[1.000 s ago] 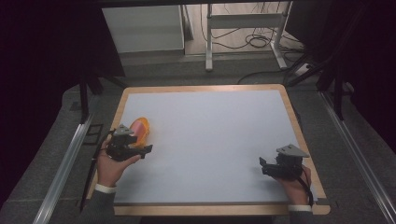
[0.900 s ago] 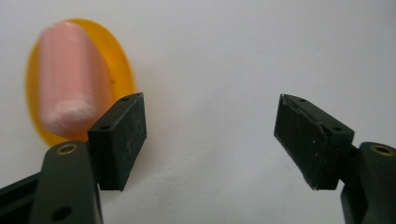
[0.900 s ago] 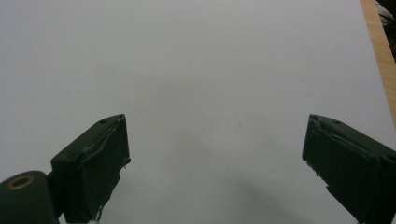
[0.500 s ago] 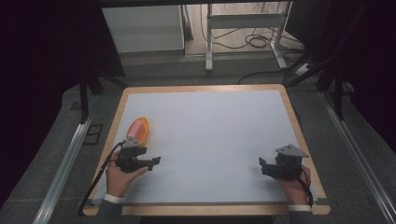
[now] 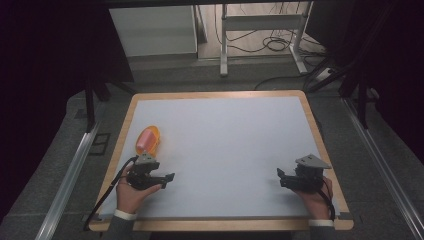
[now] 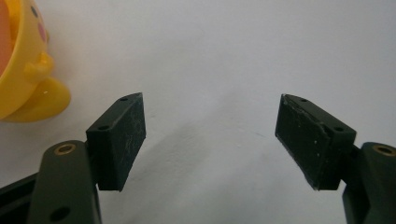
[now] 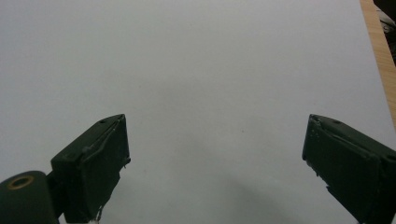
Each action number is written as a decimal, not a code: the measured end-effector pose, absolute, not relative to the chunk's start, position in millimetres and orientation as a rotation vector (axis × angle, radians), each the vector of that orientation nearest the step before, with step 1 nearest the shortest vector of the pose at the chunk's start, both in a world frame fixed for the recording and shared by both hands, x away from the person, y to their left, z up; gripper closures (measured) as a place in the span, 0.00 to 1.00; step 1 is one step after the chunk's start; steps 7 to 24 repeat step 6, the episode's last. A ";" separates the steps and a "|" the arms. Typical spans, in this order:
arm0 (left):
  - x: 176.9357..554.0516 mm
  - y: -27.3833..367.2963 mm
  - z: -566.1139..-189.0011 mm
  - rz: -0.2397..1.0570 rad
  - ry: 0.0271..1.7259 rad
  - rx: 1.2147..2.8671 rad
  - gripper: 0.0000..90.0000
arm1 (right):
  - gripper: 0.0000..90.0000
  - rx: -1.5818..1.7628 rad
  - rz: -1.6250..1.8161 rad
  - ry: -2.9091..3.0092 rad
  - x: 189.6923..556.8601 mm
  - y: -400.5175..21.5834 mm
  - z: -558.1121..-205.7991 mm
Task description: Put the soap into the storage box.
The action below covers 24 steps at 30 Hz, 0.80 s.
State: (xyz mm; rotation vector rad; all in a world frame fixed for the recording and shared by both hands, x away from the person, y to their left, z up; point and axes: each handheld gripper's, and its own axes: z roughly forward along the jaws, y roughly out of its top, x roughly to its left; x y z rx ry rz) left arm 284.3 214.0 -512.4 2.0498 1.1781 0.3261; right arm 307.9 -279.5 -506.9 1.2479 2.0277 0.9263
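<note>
Your left tool [image 5: 169, 177] has pulled back toward you since a second ago: it was at the yellow-and-orange plastic toy cup [image 5: 148, 140] then, and now it sits nearer the front edge of the bench [image 5: 220, 95], apart from the cup. Your right tool [image 5: 280, 178] has not shifted; it rests where it was, low at the right side of the pale grey bench top, close to the wooden rim.

The cup lies on the left part of the bench, just beyond your left tool, its orange inside turned up toward the high camera. Whether anything is in it you cannot tell from these pictures; only an orange surface shows within the yellow wall. In the left gripper view the cup [image 6: 23, 65] sits at the upper left corner, off to the side of the jaws and not between them, with a small yellow knob and a rounded yellow foot or handle touching the bench.

Your left tool [image 6: 210, 140] is released: the two black jaws stand wide apart with bare grey bench between them. Your right tool [image 7: 215, 168] is likewise released, its jaws spread wide over bare bench, with the wooden rim [image 7: 380, 56] running down the upper right of that view.
</note>
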 end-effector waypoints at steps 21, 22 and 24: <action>283.9 213.9 -513.0 0.331 1.165 2.065 0.27 | 0.08 1.242 0.930 2.020 307.5 -279.2 -506.0; 283.9 213.9 -513.0 0.331 1.165 2.065 0.27 | 0.08 1.242 0.930 2.020 307.5 -279.2 -506.0; 283.9 213.9 -513.0 0.331 1.165 2.065 0.27 | 0.08 1.242 0.930 2.020 307.5 -279.2 -506.0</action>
